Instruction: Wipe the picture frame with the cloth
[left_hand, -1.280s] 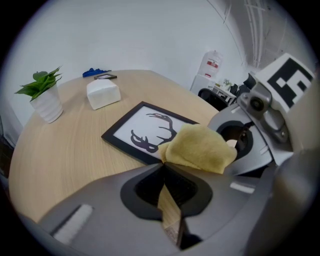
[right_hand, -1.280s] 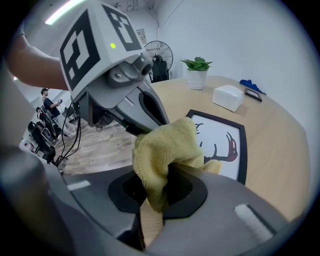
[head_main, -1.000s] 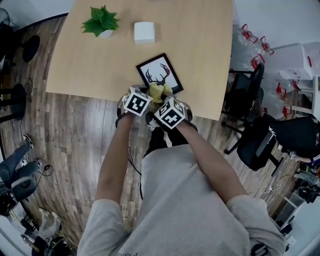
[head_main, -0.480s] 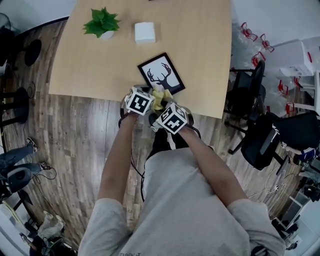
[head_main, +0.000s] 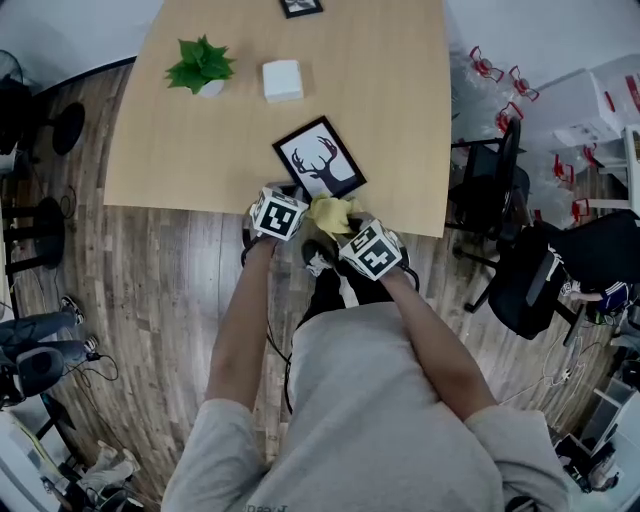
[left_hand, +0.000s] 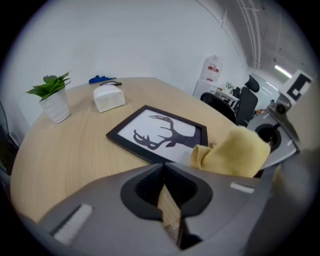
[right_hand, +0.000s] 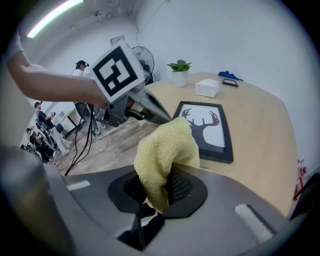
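The black picture frame (head_main: 320, 160) with a deer-antler print lies flat near the table's front edge; it also shows in the left gripper view (left_hand: 159, 135) and the right gripper view (right_hand: 206, 129). My right gripper (head_main: 345, 228) is shut on a bunched yellow cloth (head_main: 332, 215), which it holds just off the frame's near corner. In its own view the cloth (right_hand: 162, 152) bulges up from between the jaws of that gripper (right_hand: 160, 185). My left gripper (head_main: 290, 195) is just left of the cloth. Its jaws (left_hand: 165, 175) are shut with nothing between them.
A small potted plant (head_main: 202, 66) and a white box (head_main: 282, 80) stand on the wooden table (head_main: 400, 100) behind the frame. A second small frame (head_main: 300, 7) lies at the far edge. Office chairs (head_main: 500, 190) stand to the right of the table.
The right gripper has drawn the cloth back and a little to the right, off the frame's near edge. The left gripper stays close beside it.
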